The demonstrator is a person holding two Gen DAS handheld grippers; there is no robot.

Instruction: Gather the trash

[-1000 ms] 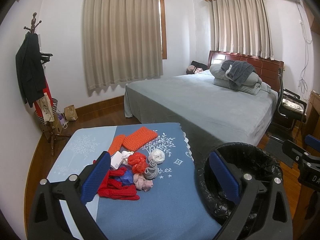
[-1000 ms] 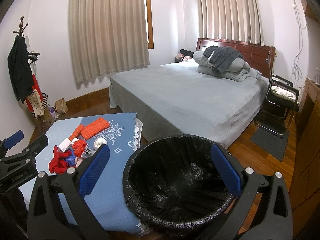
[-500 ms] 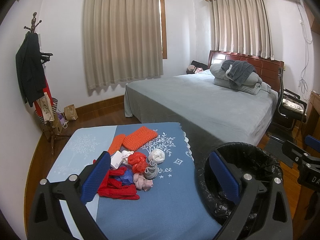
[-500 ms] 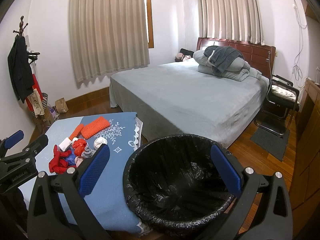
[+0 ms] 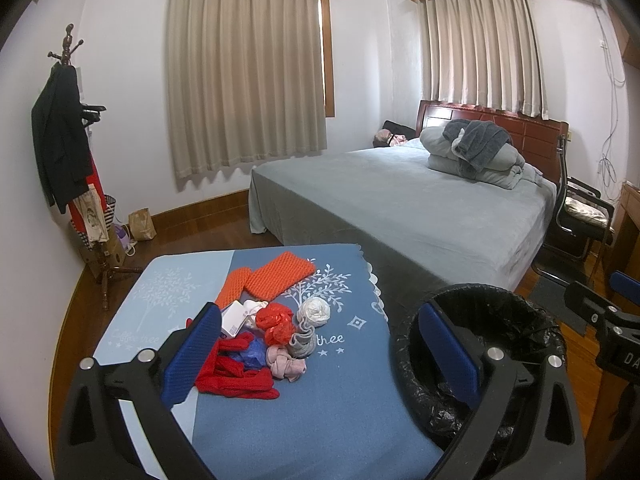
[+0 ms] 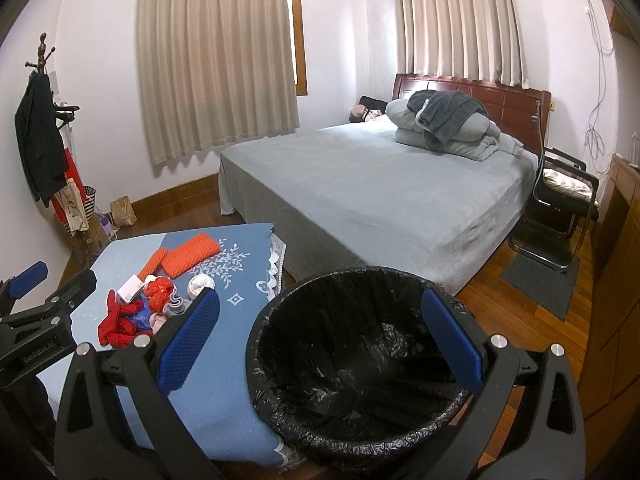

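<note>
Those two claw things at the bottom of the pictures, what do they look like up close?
Each is a black plastic fork with two arms, triangular cut-outs and silver screws. The left gripper and right gripper both carry blue textured pads on the inside of the fingers. The left one, seen from the side, bears small white lettering. No cables or sleeves show.

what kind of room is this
A bedroom, most likely: a made bed with a wooden headboard, curtained windows, and a coat rack in the corner. A bin stands beside a low table.
</note>
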